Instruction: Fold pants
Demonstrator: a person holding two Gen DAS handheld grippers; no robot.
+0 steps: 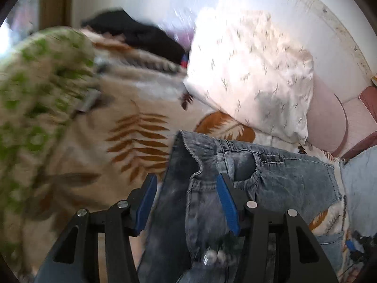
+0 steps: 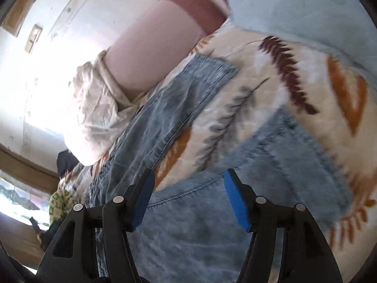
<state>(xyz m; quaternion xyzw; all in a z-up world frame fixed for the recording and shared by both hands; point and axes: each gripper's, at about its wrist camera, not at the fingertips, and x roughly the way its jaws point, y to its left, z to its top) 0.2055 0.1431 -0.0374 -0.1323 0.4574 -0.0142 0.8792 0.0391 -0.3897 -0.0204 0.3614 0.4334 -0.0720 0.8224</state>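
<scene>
Lying on the leaf-print bed: jeans. Left claw agape w/ denim between pads, not pinched; right claw agape over jeans, empty.

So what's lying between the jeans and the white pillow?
Only leaf-print blanket shows between jeans and white pillow, in the left wrist view.

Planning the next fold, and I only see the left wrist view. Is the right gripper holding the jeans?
Observer: No, the right gripper is open above the jeans, pinching nothing.
Operator: What's under it?
Observer: A curved stitched seam runs between its fingers.
Operator: And beyond that?
Observer: A long leg lies flat, with the leaf-print blanket showing between it and that seam.
</scene>
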